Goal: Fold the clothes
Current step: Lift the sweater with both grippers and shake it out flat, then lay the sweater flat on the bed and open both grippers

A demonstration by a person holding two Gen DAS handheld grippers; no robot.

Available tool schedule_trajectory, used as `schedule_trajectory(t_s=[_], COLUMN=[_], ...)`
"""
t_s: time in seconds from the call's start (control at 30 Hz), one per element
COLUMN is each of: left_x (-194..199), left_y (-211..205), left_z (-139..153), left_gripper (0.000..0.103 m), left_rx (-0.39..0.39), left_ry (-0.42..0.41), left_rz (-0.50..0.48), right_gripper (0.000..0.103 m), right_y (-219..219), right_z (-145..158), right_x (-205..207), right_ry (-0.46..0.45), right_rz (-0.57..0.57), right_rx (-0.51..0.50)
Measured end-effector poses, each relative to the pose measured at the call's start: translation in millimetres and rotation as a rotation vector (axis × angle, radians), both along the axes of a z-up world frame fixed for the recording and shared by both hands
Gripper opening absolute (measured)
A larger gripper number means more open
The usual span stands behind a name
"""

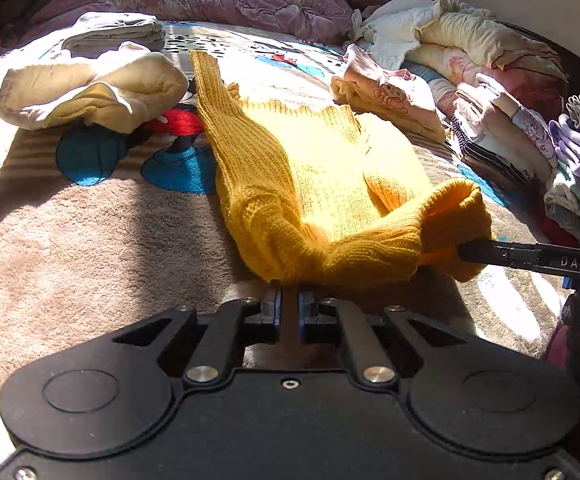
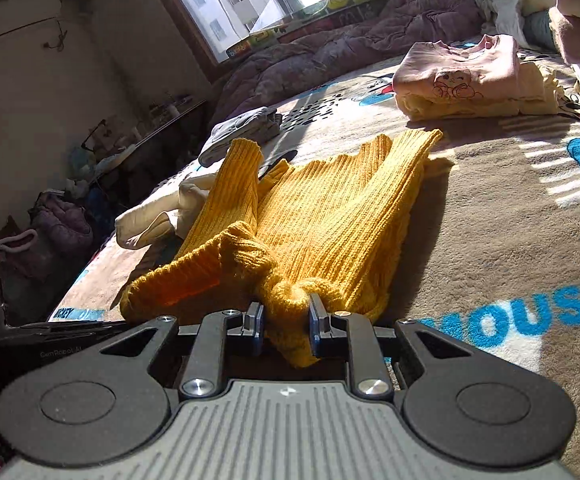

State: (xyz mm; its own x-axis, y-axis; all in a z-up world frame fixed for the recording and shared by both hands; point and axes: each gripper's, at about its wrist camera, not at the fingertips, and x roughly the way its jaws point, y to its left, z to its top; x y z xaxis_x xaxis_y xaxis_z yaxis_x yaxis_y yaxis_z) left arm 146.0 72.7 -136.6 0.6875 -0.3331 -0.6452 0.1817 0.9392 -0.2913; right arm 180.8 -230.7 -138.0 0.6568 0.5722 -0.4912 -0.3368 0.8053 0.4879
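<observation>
Here your left tongs [image 1: 289, 300] and right tongs [image 2: 286, 320] each clamp bunched knit of the sweater [image 1: 309, 168] near the bed's [image 1: 90, 232] near edge.

left gripper [image 1: 290, 286] looking all matte black, blue pads lining its jaws, silver screws shining on the linkage arms, two round discs embossed on the body, right gripper [image 2: 286, 312] sporting a ribbed grey top plate, "DAS" lettering showing on one finger [image 1: 529, 258]

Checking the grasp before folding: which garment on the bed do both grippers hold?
The yellow knit sweater; left hand-held gripper and right hand-held gripper pinch its near edge. Other clothes lie untouched.
</observation>
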Motion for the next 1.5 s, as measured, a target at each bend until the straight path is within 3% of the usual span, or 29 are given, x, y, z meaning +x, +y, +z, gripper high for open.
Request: schedule_trajectory(t_s=[0.07, 0.13, 0.17, 0.27, 0.33, 0.37, 0.47, 0.53, 0.57, 0.6, 0.63, 0.7, 0.8, 0.87, 0.93, 1.0, 1.07, 1.13, 1.17, 1.2, 1.37, 1.5], left_x=[-9.4, -18.2, -19.4, -20.4, -13.8, -9.5, 7.4, 16.9, 18.9, 20.8, 21.6, 7.8, -15.1, -23.7, -32.2, -48.9, -52.1, -55.2, -56.3, -57.3, -48.9, -30.7], left_y=[14.1, 30.2, 37.9, 59.4, 65.0, 62.5, 49.7, 40.6, 34.1, 27.6, 20.0, 8.2, 3.8, -0.7, -5.6, 1.5, 9.8, 18.0, 22.8, 27.5, 60.4, 90.7], left_z=[-0.9, 1.1, 2.2, 3.5, 0.3, -1.5, -13.3, -25.7, -27.3, -28.9, -25.9, -5.8, 9.8, -13.2, -41.5, -51.7, -47.6, -43.4, -39.4, -35.4, -17.7, -5.1], left_gripper=[0.013, 0.056, 0.064, 0.067, 0.067, 0.067, 0.067, 0.066, 0.045, 0.025, 0.007, 0.007, 0.007, 0.007, 0.009, 0.014, 0.03, 0.049, 0.055, 0.057, 0.06, 0.06], left_rx=[-0.076, -0.159, -0.223, -0.412, -0.476, -0.469, -0.448, -0.479, -0.46, -0.442, -0.413, -0.371, -0.374, -0.35, -0.322, -0.409, -0.453, -0.496, -0.488, -0.48, -0.437, -0.399], left_ry=[0.016, 0.022, 0.025, 0.045, 0.082, 0.093, 0.148, 0.196, 0.203, 0.209, 0.219, 0.128, 0.06, 0.129, 0.213, 0.173, 0.188, 0.203, 0.193, 0.182, 0.125, 0.083], left_rz=[0.041, 0.094, 0.121, 0.206, 0.256, 0.263, 0.271, 0.281, 0.286, 0.292, 0.272, 0.249, 0.204, 0.209, 0.222, 0.244, 0.242, 0.24, 0.26, 0.28, 0.394, 0.481], right_gripper=[0.028, 0.035, 0.042, 0.057, 0.062, 0.066, 0.066, 0.063, 0.052, 0.032, 0.025, 0.018, 0.016, 0.016, 0.016, 0.015, 0.018, 0.03, 0.042, 0.049, 0.052, 0.059], right_y=[-9.6, -19.2, -24.0, -41.5, -52.4, -53.7, -46.2, -34.6, -27.7, -20.3, -12.7, -5.7, -16.4, -26.2, -31.0, -32.9, -39.9, -46.9, -50.4, -53.9, -72.0, -100.4], right_z=[-3.5, -6.9, -8.7, -15.7, -23.7, -27.5, -37.8, -48.7, -53.3, -55.4, -55.2, -41.3, -15.5, -10.8, -32.1, -53.6, -50.3, -47.0, -45.3, -43.7, -36.1, -59.9], right_x=[-14.4, -28.8, -36.0, -51.0, -49.4, -43.6, -22.5, -11.6, -7.2, -4.2, -2.4, -8.2, -28.6, -38.9, -41.7, -50.8, -54.6, -58.5, -60.5, -62.4, -71.5, -59.8], right_ry=[0.019, 0.039, 0.048, 0.08, 0.119, 0.15, 0.248, 0.305, 0.324, 0.319, 0.302, 0.222, 0.1, 0.076, 0.157, 0.19, 0.167, 0.144, 0.132, 0.121, 0.066, 0.149], right_rz=[-0.023, -0.045, -0.057, -0.109, -0.166, -0.194, -0.244, -0.242, -0.238, -0.231, -0.217, -0.214, -0.214, -0.212, -0.22, -0.226, -0.241, -0.257, -0.264, -0.272, -0.312, -0.43], right_rx=[0.058, 0.117, 0.146, 0.287, 0.406, 0.422, 0.376, 0.359, 0.35, 0.334, 0.307, 0.246, 0.196, 0.142, 0.084, 0.049, 0.079, 0.109, 0.124, 0.139, 0.217, 0.337])
